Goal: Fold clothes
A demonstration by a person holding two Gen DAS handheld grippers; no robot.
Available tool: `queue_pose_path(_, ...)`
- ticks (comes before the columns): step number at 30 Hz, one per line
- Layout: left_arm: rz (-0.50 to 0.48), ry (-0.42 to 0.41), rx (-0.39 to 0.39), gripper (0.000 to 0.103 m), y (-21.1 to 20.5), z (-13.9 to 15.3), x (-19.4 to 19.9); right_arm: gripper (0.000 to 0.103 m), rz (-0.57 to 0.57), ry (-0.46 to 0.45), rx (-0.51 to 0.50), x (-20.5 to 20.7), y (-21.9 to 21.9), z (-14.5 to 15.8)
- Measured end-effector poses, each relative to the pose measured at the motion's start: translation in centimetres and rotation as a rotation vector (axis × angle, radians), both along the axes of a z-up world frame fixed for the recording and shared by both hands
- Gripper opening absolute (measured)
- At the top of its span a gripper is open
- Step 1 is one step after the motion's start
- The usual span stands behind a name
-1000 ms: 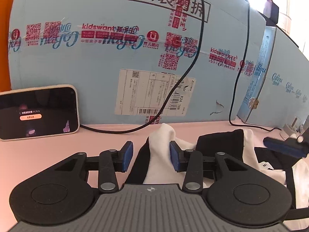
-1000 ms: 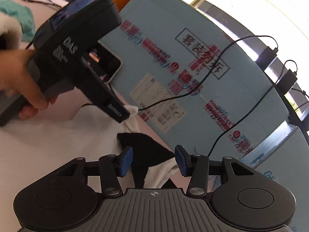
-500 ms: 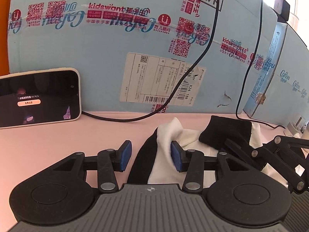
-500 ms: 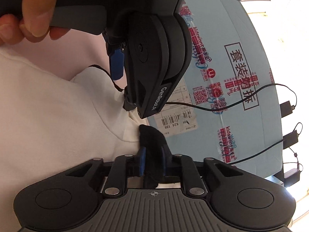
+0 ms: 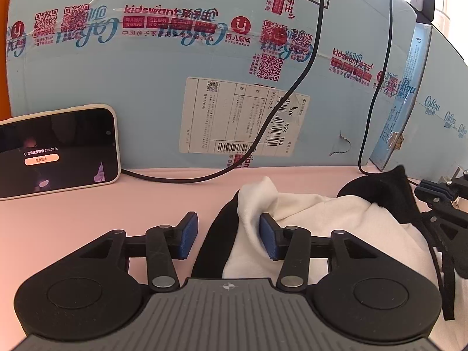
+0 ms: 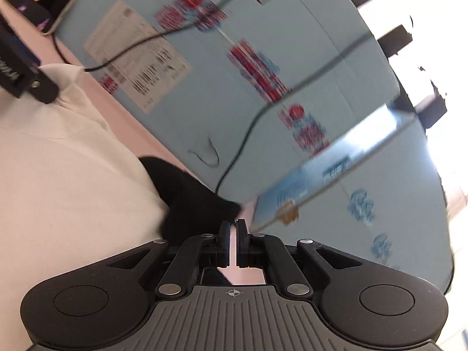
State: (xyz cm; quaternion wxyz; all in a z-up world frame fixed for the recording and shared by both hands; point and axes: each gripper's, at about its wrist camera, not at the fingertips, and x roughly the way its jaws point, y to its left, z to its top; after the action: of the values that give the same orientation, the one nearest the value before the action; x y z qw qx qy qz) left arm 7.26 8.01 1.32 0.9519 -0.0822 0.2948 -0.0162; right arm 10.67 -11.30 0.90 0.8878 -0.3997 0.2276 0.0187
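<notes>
"kidswant" box [image 5: 146, 73], label [image 5: 242, 117] "K24 188", at twelve.
Left gripper [image 5: 225, 237] opening around garment [image 5: 321, 213]; right gripper [image 6: 233, 228] closed, seemingly nipping black sleeve [image 6: 190, 193].

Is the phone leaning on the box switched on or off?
On. The phone screen glows with an orange button and white text in the left wrist view, leaning against the blue box.

The left gripper [image 5: 225, 238] points slightly downward with its jaws parted and opening around a fold of cloth, while the right gripper [image 6: 233, 241], tilted to one side, has its blue pads drawn nearly together.
</notes>
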Motion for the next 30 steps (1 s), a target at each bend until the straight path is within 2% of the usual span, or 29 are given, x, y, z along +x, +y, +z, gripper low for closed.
queue_pose_path(3, -0.007, 0.001, 0.001, 0.048, -0.1, 0.0, 0.1, 0.004, -0.043, 0.068, 0.158, 0.0, -3.4, 1.4)
queue_pose_path(5, -0.011, 0.001, 0.004, 0.049, -0.1, 0.0, 0.1, 0.009, -0.054, 0.09, 0.257, 0.0, -4.9, 2.8)
queue_pose_path(7, -0.015, 0.001, 0.004, 0.05, -0.1, -0.1, 0.2, 0.011, 0.011, 0.074, 0.36, -1.3, -6.1, 4.3)
queue_pose_path(8, -0.017, 0.001, 0.004, 0.051, -0.1, -0.1, 0.2, 0.017, 0.052, 0.061, 0.396, -1.7, -6.2, 5.0)
queue_pose_path(10, -0.019, 0.001, 0.004, 0.052, -0.1, -0.1, 0.2, 0.045, 0.162, 0.042, 0.441, -2.3, -5.8, 6.5)
queue_pose_path(11, -0.02, 0.001, 0.005, 0.052, -0.1, -0.1, 0.2, 0.069, 0.211, 0.044, 0.44, -2.4, -5.2, 6.8)
queue_pose_path(12, -0.021, 0.001, 0.005, 0.052, -0.2, -0.1, 0.2, 0.073, 0.253, 0.047, 0.426, -2.3, -4.4, 7.0)
queue_pose_path(14, -0.023, 0.001, 0.005, 0.053, -0.2, -0.1, 0.1, 0.071, 0.303, 0.056, 0.369, -2.0, -2.6, 6.9)
queue_pose_path(16, -0.024, 0.001, 0.008, 0.054, -0.2, -0.1, 0.1, 0.068, 0.322, 0.088, 0.266, -1.1, -0.9, 5.7)
queue_pose_path(17, -0.026, 0.001, 0.009, 0.054, -0.2, -0.1, 0.1, 0.058, 0.332, 0.109, 0.212, -0.6, -0.1, 5.0)
queue_pose_path(19, -0.029, 0.002, 0.016, 0.055, -0.4, -0.1, 0.1, 0.046, 0.358, 0.154, 0.139, 0.3, 1.0, 3.9)
queue_pose_path(24, -0.037, 0.004, 0.029, 0.059, -0.6, -0.1, 0.1, 0.045, 0.416, 0.297, 0.01, 2.4, 2.9, 2.4)
queue_pose_path(26, -0.038, 0.005, 0.034, 0.059, -0.7, -0.2, 0.1, 0.045, 0.369, 0.327, -0.058, 3.2, 3.6, 1.4)
queue_pose_path(27, -0.038, 0.005, 0.037, 0.059, -0.7, -0.2, 0.1, 0.045, 0.34, 0.341, -0.066, 3.6, 3.7, 1.0)
queue_pose_path(29, -0.039, 0.005, 0.039, 0.059, -0.7, -0.2, 0.1, 0.041, 0.32, 0.377, -0.012, 4.1, 3.4, 1.2)
queue_pose_path(30, -0.039, 0.005, 0.039, 0.059, -0.7, -0.2, 0.1, 0.035, 0.311, 0.395, 0.019, 4.3, 3.2, 1.3)
